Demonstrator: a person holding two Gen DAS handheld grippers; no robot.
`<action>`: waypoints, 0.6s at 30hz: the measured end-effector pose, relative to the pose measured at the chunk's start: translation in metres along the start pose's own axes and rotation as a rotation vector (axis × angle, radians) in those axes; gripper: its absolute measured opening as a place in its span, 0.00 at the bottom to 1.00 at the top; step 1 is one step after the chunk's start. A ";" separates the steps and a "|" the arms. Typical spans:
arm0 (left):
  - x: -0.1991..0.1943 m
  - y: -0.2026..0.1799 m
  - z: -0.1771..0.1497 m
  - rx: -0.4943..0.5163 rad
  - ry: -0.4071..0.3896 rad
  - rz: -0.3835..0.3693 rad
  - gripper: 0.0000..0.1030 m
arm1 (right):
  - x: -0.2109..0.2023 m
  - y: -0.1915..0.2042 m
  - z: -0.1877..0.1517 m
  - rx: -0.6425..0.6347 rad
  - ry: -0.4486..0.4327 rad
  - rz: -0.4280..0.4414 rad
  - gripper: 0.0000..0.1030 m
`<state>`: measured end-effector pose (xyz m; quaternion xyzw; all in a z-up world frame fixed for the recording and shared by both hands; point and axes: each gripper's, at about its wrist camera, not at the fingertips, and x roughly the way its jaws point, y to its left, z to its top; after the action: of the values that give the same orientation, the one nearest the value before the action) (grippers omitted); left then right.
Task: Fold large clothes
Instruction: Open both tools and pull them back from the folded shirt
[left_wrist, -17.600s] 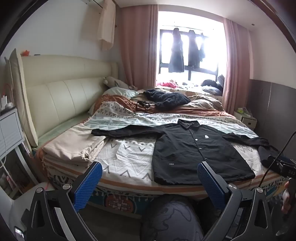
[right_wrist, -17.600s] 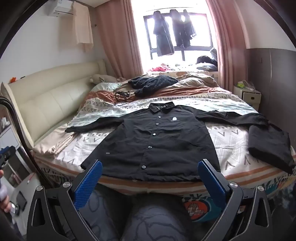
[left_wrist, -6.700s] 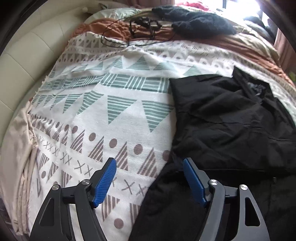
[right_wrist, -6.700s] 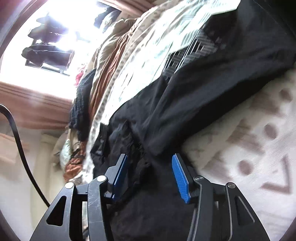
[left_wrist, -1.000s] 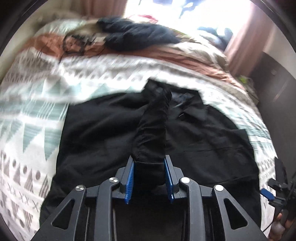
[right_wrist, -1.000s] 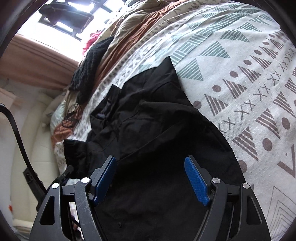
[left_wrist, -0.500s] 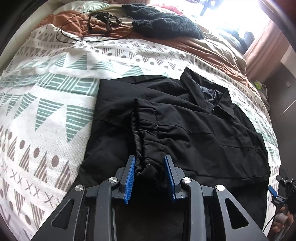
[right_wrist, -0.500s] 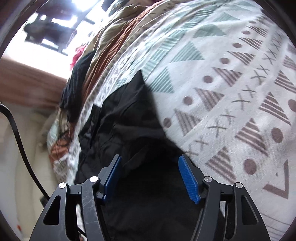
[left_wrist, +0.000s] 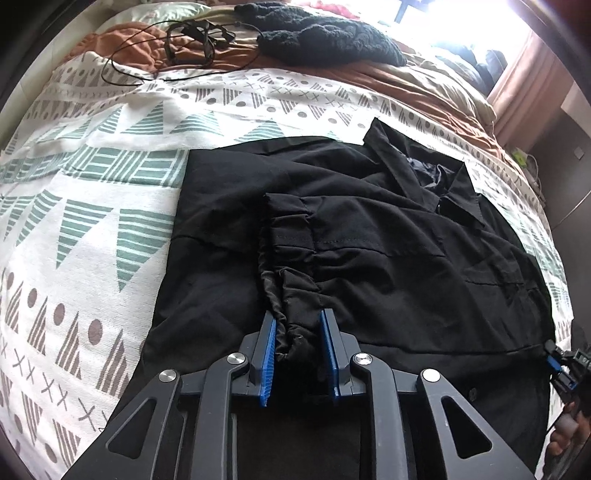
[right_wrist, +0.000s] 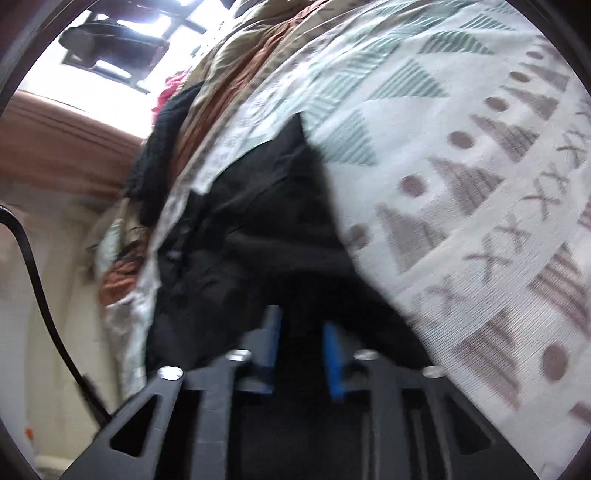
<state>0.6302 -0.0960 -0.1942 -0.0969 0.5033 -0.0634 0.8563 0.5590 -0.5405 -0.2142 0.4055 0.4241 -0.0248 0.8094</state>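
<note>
The black shirt (left_wrist: 369, 236) lies flat on the patterned blanket (left_wrist: 110, 221), collar toward the far side of the bed, both sleeves already turned in over the body. The step in hand is the sleeve fold on the left side passing into the lengthwise fold of the body. The left gripper (left_wrist: 298, 354) has just been closing further and is clamped on the gathered cuff (left_wrist: 291, 295), which bunches between the blue pads and rests on the shirt front. The right gripper (right_wrist: 301, 354) has just been closing sharply, its jaws now stand narrow with black cloth between them at the shirt's right edge; the right view is blurred, so whether the pads actually press on the cloth cannot be told. Judged from this, the next move calls for laying the cuff flat and letting it go, then taking the hem at both corners and carrying it toward the collar (left_wrist: 424, 173) with even pull, so the layers do not slide. The shirt's left edge runs straight and lies well clear of the bed's side; bare blanket stands open on the left and beyond the collar. A dark knit (left_wrist: 325, 37) and a cable (left_wrist: 192, 40) lie well apart at the far side, outside the fold's path.
</note>
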 end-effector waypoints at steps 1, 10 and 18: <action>-0.001 0.001 0.000 -0.005 0.002 -0.002 0.24 | 0.000 -0.003 0.001 0.006 -0.005 -0.002 0.18; -0.063 -0.006 -0.008 -0.001 -0.022 0.005 0.70 | -0.027 0.013 0.005 -0.006 -0.011 -0.026 0.27; -0.153 -0.005 -0.031 -0.008 -0.107 -0.004 0.78 | -0.069 0.057 -0.018 -0.108 -0.011 0.072 0.46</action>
<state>0.5291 -0.0723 -0.0776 -0.1046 0.4568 -0.0579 0.8815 0.5254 -0.5109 -0.1348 0.3761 0.4053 0.0250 0.8328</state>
